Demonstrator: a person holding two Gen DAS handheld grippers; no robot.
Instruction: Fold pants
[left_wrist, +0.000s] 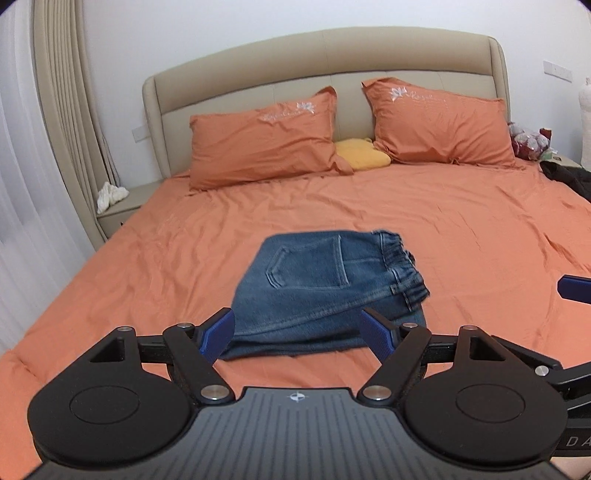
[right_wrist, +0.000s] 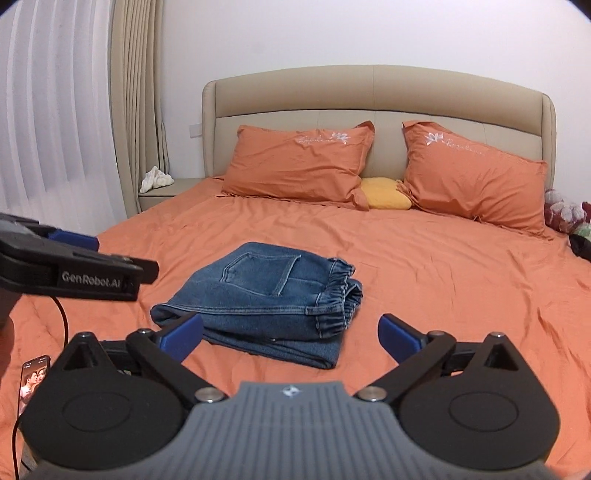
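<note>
The blue jeans (left_wrist: 325, 288) lie folded into a compact stack on the orange bed sheet (left_wrist: 480, 240), back pocket up and elastic waistband to the right. They also show in the right wrist view (right_wrist: 266, 299). My left gripper (left_wrist: 301, 334) is open and empty, held just in front of the stack's near edge. My right gripper (right_wrist: 291, 338) is open and empty, a little back from the stack's near right corner. The left gripper's body shows at the left of the right wrist view (right_wrist: 74, 269).
Two orange pillows (left_wrist: 266, 144) (left_wrist: 439, 122) and a yellow cushion (left_wrist: 364, 155) lean at the beige headboard (left_wrist: 332, 62). A phone (right_wrist: 31, 380) lies on the sheet at the near left. Nightstand with white cloth (left_wrist: 110, 195) at left; dark clothing (left_wrist: 569, 177) at right.
</note>
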